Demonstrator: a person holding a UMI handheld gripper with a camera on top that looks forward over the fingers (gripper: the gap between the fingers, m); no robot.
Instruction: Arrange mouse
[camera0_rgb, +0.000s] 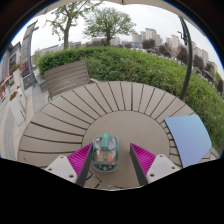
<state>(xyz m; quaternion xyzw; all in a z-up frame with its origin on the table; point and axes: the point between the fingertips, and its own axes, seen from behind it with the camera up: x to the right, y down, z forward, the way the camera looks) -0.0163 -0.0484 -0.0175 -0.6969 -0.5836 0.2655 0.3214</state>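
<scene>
**Mouse between the spread fingers on a round slatted table**

The gripper (106, 160) is seen held wide apart over a round wooden table (100, 110) made of slats. A small mouse (105, 151), teal-grey with a dark top, is found between the two fingers. It rests on the table, nearer the left pink pad (80, 159), though contact there cannot be told; a clear gap is left to the right pad (142, 157). Nothing is gripped. A light blue mat (190, 137) is laid on the table to the right, well apart from the mouse. Beyond the table a wooden bench (66, 77) is placed before a green hedge (150, 68), with trees (105, 22) and buildings (150, 38) behind.
</scene>
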